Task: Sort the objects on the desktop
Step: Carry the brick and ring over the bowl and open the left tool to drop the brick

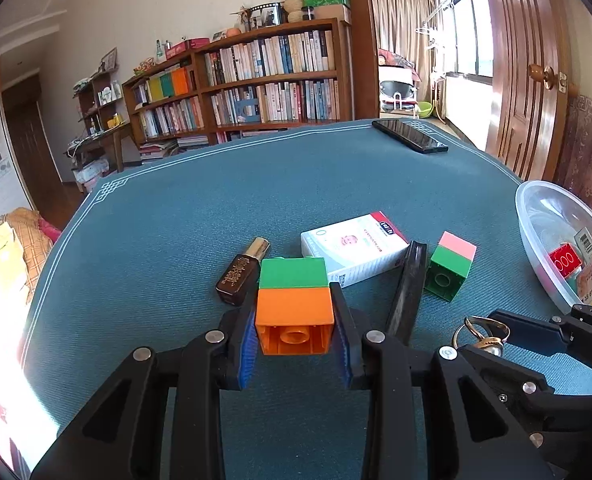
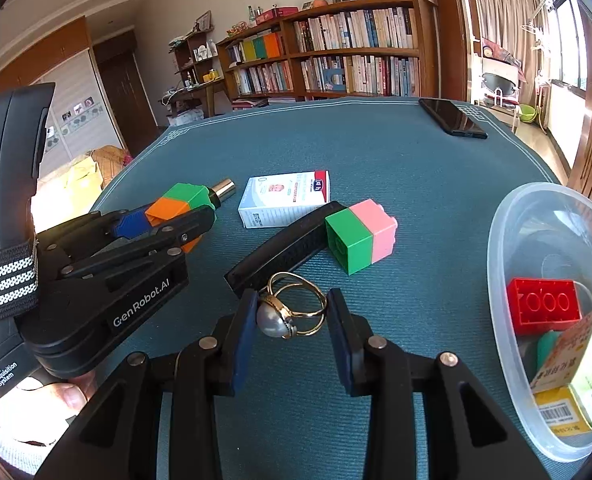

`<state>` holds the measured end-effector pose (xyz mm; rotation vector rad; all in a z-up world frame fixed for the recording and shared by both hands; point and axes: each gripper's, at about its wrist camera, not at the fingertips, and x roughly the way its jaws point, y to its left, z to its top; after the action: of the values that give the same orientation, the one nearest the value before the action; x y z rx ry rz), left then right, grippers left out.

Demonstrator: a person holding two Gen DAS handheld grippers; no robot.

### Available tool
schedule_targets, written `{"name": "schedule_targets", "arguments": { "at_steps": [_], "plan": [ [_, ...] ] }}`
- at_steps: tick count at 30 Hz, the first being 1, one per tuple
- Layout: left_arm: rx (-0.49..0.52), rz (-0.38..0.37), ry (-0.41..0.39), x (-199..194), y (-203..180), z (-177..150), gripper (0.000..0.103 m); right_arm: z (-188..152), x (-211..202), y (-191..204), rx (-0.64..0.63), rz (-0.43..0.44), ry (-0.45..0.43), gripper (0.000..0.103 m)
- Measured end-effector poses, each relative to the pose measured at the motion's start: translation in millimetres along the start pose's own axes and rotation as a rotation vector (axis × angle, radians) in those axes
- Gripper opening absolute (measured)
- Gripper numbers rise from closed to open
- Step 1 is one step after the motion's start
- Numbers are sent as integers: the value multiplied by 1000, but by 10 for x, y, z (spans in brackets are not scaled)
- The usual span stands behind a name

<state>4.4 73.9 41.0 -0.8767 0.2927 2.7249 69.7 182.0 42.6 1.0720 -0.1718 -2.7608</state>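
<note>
1. My left gripper (image 1: 294, 322) clamps the orange-and-green block stack (image 1: 294, 304) above the teal tablecloth (image 1: 176, 240).
2. My right gripper (image 2: 292, 318) pinches the pearl ring (image 2: 292, 314), near the plastic bowl (image 2: 508, 240).

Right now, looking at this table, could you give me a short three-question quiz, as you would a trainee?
1. True or false: the left tool grips an orange and green block.
2. What sits between the right tool's pads?
3. Which item lies in the clear bowl? A) phone B) red brick C) brown bottle

Key:
1. True.
2. A gold ring with a pearl.
3. B: the red brick is inside; the phone and brown bottle lie on the table.
</note>
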Motion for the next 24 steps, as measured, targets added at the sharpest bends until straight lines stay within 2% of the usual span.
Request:
{"name": "schedule_targets", "arguments": {
  "at_steps": [10,24],
  "plan": [
    [7,6,-26,-128,-72,27,34,-9,-234,-138,15,-37,-37,39],
    [65,6,-68,-314,-332,97,34,-37,-512,-535,82,-77,-82,39]
  ]
}}
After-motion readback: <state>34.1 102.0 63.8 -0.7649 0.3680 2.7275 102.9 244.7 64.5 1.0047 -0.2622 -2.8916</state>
